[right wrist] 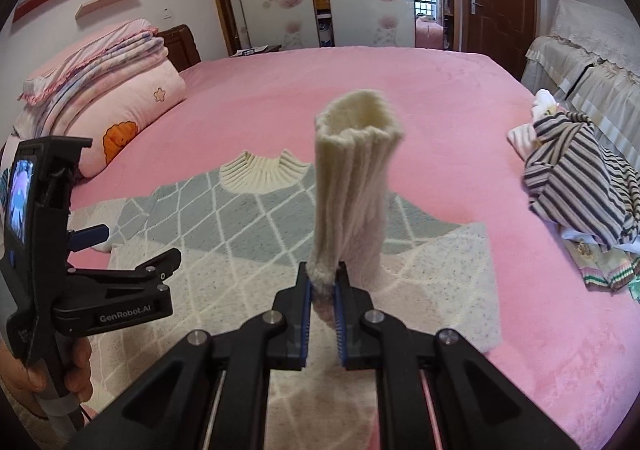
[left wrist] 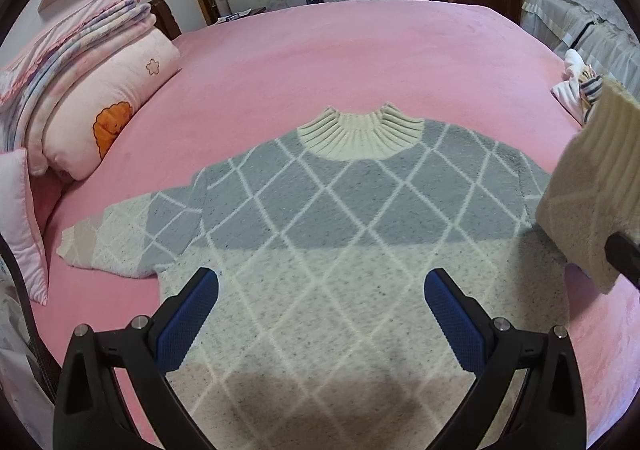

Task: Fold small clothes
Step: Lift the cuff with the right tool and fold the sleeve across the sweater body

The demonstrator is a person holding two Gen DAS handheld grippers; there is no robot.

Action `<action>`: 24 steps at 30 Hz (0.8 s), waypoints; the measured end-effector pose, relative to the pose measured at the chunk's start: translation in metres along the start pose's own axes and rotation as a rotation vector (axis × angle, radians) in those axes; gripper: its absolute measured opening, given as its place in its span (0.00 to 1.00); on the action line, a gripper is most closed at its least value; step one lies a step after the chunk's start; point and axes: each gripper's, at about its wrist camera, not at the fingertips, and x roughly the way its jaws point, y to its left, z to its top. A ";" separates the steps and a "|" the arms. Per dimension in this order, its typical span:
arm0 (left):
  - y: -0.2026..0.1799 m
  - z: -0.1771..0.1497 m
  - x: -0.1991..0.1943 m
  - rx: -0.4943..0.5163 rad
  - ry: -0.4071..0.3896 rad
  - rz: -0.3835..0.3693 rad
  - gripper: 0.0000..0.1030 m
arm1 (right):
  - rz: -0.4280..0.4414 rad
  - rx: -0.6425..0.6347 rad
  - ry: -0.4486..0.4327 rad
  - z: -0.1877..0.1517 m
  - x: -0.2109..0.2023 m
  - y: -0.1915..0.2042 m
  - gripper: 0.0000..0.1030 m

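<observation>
Left wrist view. No containers in sight. One sweater (left wrist: 332, 234) lies flat on the pink bed (left wrist: 320, 49), collar toward 12 o'clock, body filling the centre. The left gripper (left wrist: 320, 290) hovers above the hem with its jaws spread wide and nothing between them. One sleeve lies flat at 9 o'clock; the other sleeve (left wrist: 588, 185) is lifted at 3 o'clock, its cuff cut off by the frame edge. A dark part at the sleeve's lower edge is probably the right gripper, too little of it showing to be sure. Two pillows (left wrist: 108, 109) and one folded blanket (left wrist: 76, 33) are stacked at 10 o'clock. A small heap of clothes (left wrist: 580, 85) at 2 o'clock is half hidden behind the raised sleeve.

Right wrist view. The right gripper (right wrist: 322, 290) has its jaws clenched on the sleeve (right wrist: 352, 185), which stands upright from the pads, cuff opening at 12 o'clock. The sleeve hides part of the sweater (right wrist: 224, 234) behind it. The left gripper (right wrist: 132, 250) shows side-on at 9 o'clock, held by one hand (right wrist: 60, 370) cut off at the edge; its jaws are released here too. The heap of clothes (right wrist: 580, 189) sits at 3 o'clock, one striped piece on top; the count of pieces beneath cannot be made out.
</observation>
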 end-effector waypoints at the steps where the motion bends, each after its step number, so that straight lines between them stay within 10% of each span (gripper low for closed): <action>1: 0.005 -0.001 -0.001 -0.006 -0.001 0.001 0.99 | 0.003 -0.005 0.005 0.000 0.003 0.005 0.10; 11: 0.062 -0.011 0.020 -0.104 0.040 0.006 0.99 | 0.033 -0.109 0.073 -0.014 0.050 0.079 0.11; 18: 0.073 -0.024 0.045 -0.136 0.118 -0.096 0.99 | 0.085 -0.135 0.145 -0.046 0.071 0.096 0.49; 24: 0.059 -0.030 0.073 -0.125 0.231 -0.227 0.93 | -0.014 -0.200 0.129 -0.061 0.051 0.077 0.51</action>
